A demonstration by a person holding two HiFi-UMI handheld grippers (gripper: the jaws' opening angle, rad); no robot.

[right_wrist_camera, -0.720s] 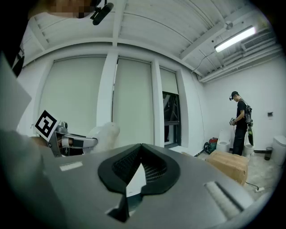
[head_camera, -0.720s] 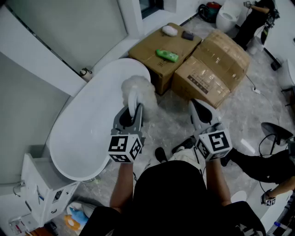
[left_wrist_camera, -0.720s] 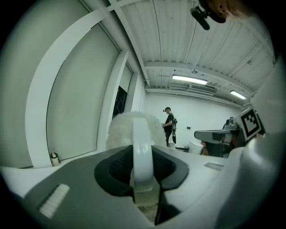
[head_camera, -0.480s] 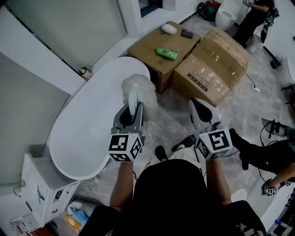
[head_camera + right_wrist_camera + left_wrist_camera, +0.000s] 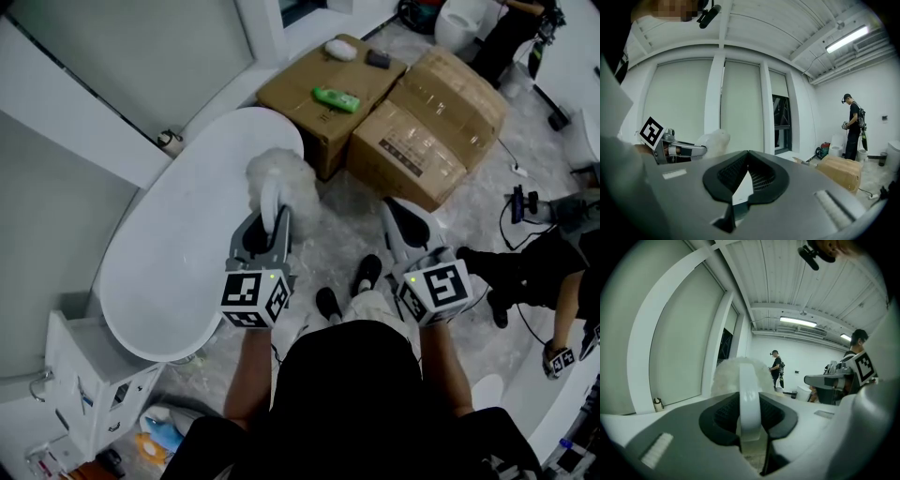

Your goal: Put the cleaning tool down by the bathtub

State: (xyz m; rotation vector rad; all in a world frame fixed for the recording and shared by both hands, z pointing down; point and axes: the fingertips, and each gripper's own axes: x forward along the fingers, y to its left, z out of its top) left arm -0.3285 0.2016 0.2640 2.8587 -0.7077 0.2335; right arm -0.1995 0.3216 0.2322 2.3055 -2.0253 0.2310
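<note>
Over the floor at the bathtub's (image 5: pixel 169 248) far end, in the head view, my left gripper (image 5: pixel 269 228) was clenched on the cleaning tool (image 5: pixel 281 174), held up in the air. Its fluffy white head overlapped the tub's rim, just beside the nearer cardboard box (image 5: pixel 300 89). That box carried a green bottle (image 5: pixel 337 99), a white rounded object (image 5: pixel 339 49) and a small dark one (image 5: pixel 379 59) on its top; a second taped box (image 5: pixel 431 127) stood against it. The tub was a white oval. My right gripper (image 5: pixel 405 223) hung level with the left, well apart from the tool.

In the left gripper view, the tool's smooth white handle rose upright between my jaws, both pads pressed on it, with the woolly puff behind its top. A person (image 5: pixel 777 369) stood far off by the wall.

In the right gripper view, my jaws met at the tips with nothing between them. The left gripper and the puff showed at the left, and a cardboard box at the right
</note>
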